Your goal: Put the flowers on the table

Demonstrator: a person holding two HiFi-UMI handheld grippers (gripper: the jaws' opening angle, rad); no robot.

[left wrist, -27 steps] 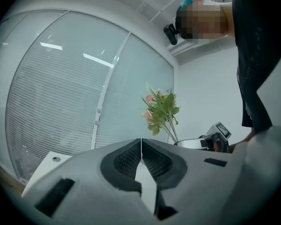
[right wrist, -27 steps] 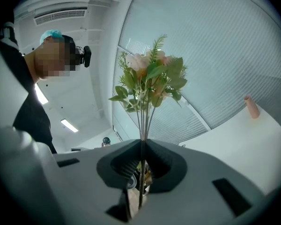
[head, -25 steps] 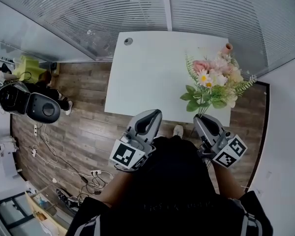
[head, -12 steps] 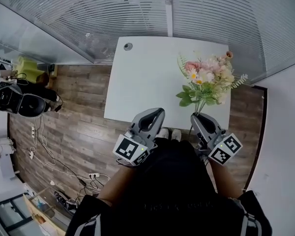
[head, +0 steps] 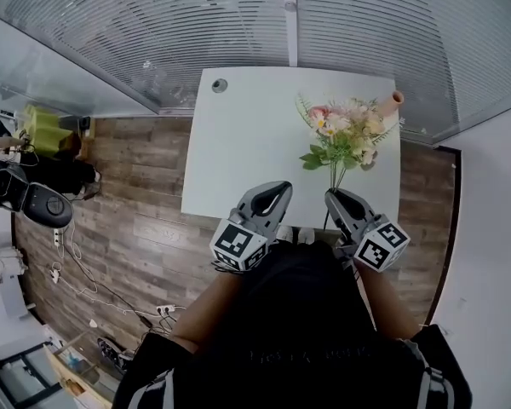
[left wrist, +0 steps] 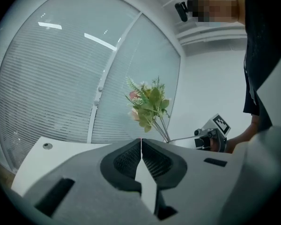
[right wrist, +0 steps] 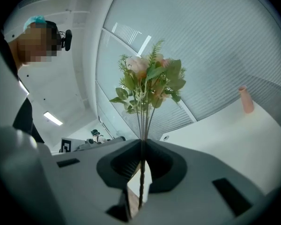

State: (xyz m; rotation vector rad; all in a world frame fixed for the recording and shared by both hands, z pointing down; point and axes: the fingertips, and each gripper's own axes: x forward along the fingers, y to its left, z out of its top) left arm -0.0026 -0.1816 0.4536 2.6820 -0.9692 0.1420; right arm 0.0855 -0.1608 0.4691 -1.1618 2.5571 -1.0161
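Over the table (head: pixel 238 135), my right gripper (head: pixel 334 196) pinches the flowers (head: pixel 341 135) low on their wiry stems. They seem light, top-heavy and bendable, so that hold suits. On my left gripper (head: pixel 281 188) the jaws are pressed together, empty.

head cam: steep down on table (head: pixel 238 143) | L tongs (left wrist: pixel 140 140) / R tongs (right wrist: pixel 141 143) cams: fwd, close | shared: flowers (head: pixel 341 135)

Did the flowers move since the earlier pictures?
Yes. In the head view, the flowers drifted left, away from the pink vase, toward the table's middle.
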